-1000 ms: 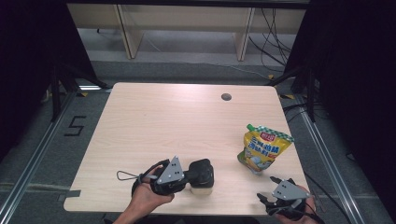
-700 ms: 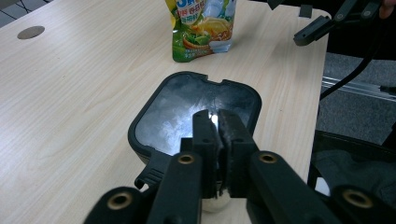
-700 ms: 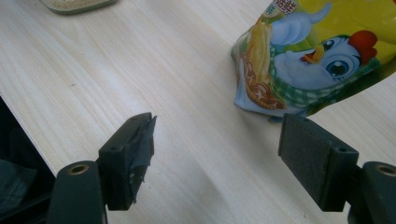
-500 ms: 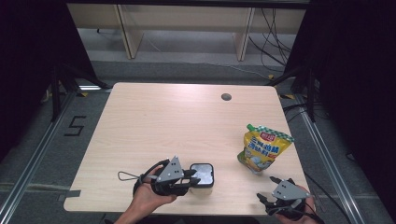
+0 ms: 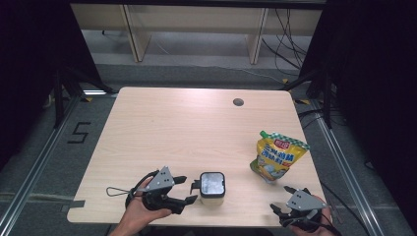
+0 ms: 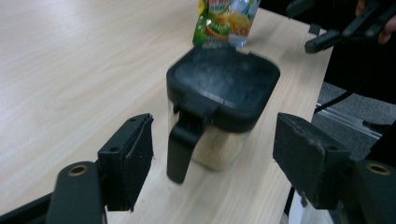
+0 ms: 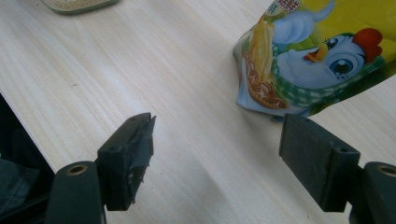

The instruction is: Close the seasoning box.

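A small clear jar [image 5: 212, 189] with a squarish black plastic lid stands upright on the pale wood-grain table [image 5: 187, 128], near its front edge. The lid has rounded corners and a greyish, frosted-looking top, and a black tab or handle hangs down the jar's side toward the left gripper [image 5: 186, 189]. Through the clear wall, in the left gripper view, a pale, sandy, granular filling [image 6: 219, 149] shows in the lower part of the jar. The left gripper lies level just to the left of the jar; its jaws have just been opening and now stand spread and released, the worn, matte black pads [image 6: 140, 154] clear of the jar, which sits just ahead of them. To the right and a little farther back lies a glossy yellow-and-green pouch [image 5: 276, 156] with a spout at its upper corner, printed with a cartoon chicken and a red label; what it holds cannot be told. The right gripper [image 5: 287, 209] rests at the table's front right corner, near the pouch's bottom end, jaws wide and gripping nothing, with bare table between its rough dark pads [image 7: 313, 149]. A small round hole [image 5: 238, 102] is set in the tabletop near the far edge
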The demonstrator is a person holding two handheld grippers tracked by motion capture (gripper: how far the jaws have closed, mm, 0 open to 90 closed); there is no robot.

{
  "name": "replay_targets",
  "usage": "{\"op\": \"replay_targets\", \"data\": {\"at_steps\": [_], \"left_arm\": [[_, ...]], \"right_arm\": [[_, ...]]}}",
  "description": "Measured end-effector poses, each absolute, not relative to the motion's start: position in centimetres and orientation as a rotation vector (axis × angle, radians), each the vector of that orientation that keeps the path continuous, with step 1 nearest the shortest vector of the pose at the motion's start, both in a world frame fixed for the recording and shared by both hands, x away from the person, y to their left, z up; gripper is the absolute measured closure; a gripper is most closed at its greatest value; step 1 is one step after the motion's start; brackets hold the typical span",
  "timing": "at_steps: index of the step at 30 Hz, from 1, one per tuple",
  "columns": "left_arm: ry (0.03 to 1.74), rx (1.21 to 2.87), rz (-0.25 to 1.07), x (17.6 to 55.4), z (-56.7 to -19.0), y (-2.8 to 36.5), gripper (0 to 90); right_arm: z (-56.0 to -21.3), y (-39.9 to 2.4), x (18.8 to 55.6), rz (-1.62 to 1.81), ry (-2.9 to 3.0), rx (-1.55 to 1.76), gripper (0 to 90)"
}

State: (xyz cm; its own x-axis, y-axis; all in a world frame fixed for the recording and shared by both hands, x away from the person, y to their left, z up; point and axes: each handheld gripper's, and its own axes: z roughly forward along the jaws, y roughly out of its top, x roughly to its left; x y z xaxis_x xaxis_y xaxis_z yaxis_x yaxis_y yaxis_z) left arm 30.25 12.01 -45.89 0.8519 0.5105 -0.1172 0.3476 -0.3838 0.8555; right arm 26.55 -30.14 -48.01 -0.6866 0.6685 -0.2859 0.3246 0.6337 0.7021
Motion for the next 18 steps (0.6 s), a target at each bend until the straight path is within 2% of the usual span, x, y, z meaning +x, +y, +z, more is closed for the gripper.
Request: {"op": "replay_targets", "data": {"at_steps": [6, 9, 18], "left_arm": [[0.648, 2.030, 0.227, 29.6, -46.9, 13.1, 19.1], [0.664, 2.015, 0.212, 29.2, -47.3, 13.7, 19.1], [0.673, 2.055, 0.274, 27.9, -48.1, 15.1, 17.3]], "right_arm": [[-48.0, -30.1, 26.5, 0.850, 2.324, 0.778, 27.0], [-48.0, -30.1, 26.5, 0.854, 2.322, 0.786, 26.9], [-48.0, -30.0, 26.5, 0.889, 2.326, 0.795, 24.1]]}}
